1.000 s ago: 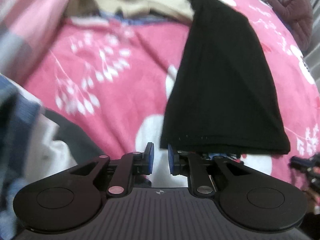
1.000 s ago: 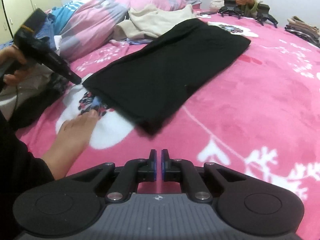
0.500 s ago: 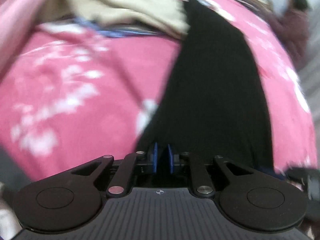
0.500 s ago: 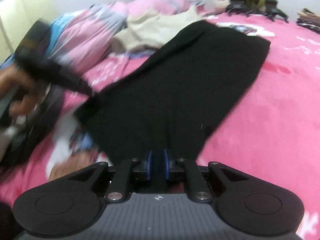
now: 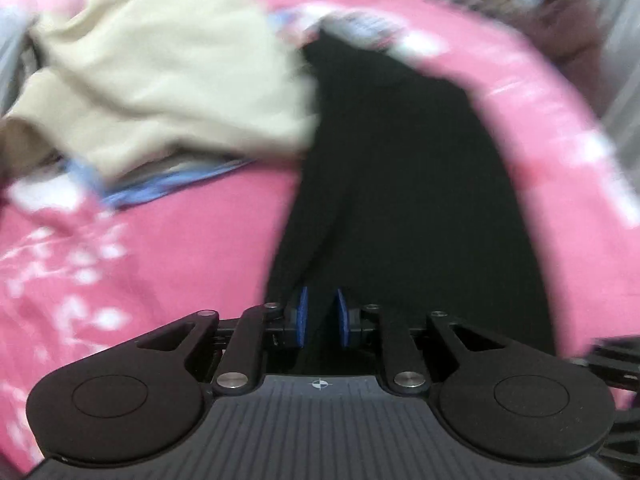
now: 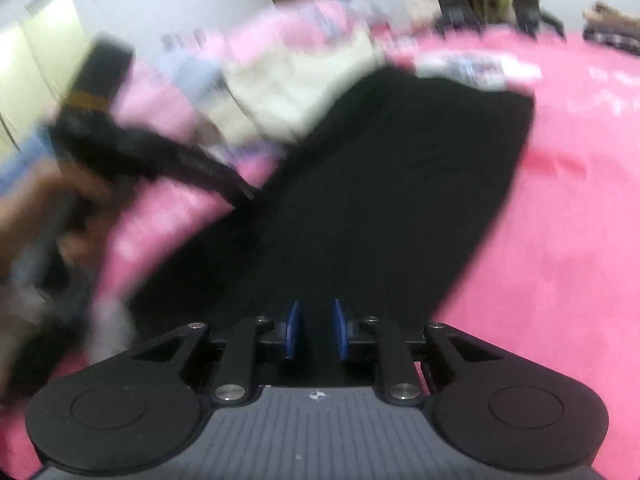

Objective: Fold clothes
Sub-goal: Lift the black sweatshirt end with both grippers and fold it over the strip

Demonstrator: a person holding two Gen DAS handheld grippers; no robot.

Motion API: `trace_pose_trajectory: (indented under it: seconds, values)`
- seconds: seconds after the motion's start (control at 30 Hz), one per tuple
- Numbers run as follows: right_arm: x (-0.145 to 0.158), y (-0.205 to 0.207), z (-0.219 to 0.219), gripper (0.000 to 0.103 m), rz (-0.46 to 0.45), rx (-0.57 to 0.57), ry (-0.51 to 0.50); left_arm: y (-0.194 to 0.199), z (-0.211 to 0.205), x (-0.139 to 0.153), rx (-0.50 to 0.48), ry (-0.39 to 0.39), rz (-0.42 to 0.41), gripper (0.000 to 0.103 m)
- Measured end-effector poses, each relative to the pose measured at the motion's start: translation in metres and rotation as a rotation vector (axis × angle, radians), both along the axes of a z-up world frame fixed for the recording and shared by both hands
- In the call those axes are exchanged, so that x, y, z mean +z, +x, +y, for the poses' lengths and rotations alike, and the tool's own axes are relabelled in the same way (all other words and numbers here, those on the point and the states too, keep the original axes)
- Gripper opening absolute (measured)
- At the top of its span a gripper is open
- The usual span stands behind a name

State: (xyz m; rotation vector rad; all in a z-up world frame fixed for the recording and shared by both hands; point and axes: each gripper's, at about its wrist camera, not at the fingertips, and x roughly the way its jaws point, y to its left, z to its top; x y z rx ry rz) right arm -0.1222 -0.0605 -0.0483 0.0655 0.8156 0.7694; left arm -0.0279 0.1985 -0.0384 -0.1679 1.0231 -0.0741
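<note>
No legible text anywhere.

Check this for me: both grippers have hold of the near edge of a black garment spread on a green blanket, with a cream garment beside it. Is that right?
Not quite: the blanket is pink, not green, as the right wrist view shows. The rest holds: the left gripper and right gripper each have the near edge of the black garment between their pads, with a cream garment beside it.

Pink floral bedspread (image 6: 560, 240), white wall (image 6: 180, 0), pale cabinet doors (image 6: 36, 64).
</note>
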Motion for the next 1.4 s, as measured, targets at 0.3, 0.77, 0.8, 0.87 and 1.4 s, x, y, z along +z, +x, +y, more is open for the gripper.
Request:
trace_pose_trajectory:
  seconds: [0.3,0.77,0.8,0.87,1.4]
  values:
    - [0.028,-0.009,-0.053,0.023,-0.020,-0.077,0.144,-0.005,0.015,0.038,0.100,-0.091,-0.101,0.004]
    - [0.005,0.026,-0.083,0.016,0.114,-0.247,0.175,0.023,0.039,0.015,0.167,-0.176,-0.006,0.005]
    - [0.012,0.027,-0.089,0.016,0.091,-0.257,0.176,0.023,0.033,0.023,0.133,-0.169,-0.013,0.005]
    - [0.024,0.035,-0.101,0.018,0.059,-0.242,0.236,0.023,0.020,0.038,0.061,-0.176,-0.024,0.008]
    - [0.005,0.192,-0.092,0.043,0.065,-0.284,0.295,0.196,0.040,0.037,-0.032,-0.402,-0.067,0.070]
